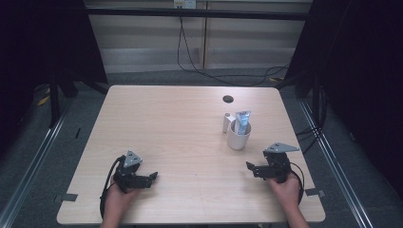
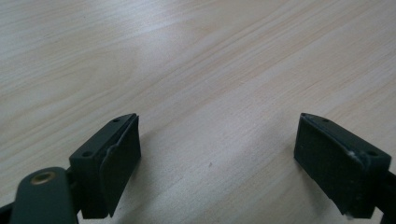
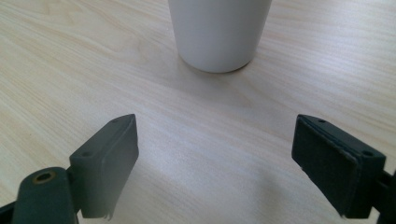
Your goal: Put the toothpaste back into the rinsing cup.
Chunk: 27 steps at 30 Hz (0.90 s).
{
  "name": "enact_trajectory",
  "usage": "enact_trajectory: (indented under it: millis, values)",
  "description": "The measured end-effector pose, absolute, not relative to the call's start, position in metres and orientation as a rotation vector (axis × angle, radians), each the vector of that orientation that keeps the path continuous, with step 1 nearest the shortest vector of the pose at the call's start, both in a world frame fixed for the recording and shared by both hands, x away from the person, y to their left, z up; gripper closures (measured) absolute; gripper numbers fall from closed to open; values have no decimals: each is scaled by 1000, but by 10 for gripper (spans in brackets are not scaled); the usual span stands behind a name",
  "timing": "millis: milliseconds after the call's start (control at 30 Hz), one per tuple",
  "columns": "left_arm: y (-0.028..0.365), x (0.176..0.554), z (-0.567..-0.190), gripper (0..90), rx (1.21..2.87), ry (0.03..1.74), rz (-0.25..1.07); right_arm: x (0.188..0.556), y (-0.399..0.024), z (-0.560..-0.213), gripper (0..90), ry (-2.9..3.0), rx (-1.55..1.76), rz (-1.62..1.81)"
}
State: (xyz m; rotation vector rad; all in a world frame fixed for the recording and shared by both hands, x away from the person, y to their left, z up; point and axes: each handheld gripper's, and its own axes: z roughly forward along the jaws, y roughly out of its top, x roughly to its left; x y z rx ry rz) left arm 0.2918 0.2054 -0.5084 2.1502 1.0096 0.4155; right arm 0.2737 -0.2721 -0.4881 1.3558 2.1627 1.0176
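We see the white cup [image 1: 238,136] standing upright on the right half of the desk [image 1: 180,118], a blue tube [image 1: 243,121] poking out of it (a small white cylinder [image 1: 226,122] stands just beside it). The right tool [image 1: 253,168] rests near the cup, jaws wide and empty; the left tool [image 1: 151,178], also wide, lies well apart
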Motion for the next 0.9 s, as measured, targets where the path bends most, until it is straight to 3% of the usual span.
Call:
enact_trajectory:
  millis: [900]
  values:
    - [205,292,-508,144,2149,1010,416,265,-282,-502,140,2214,1360,975]
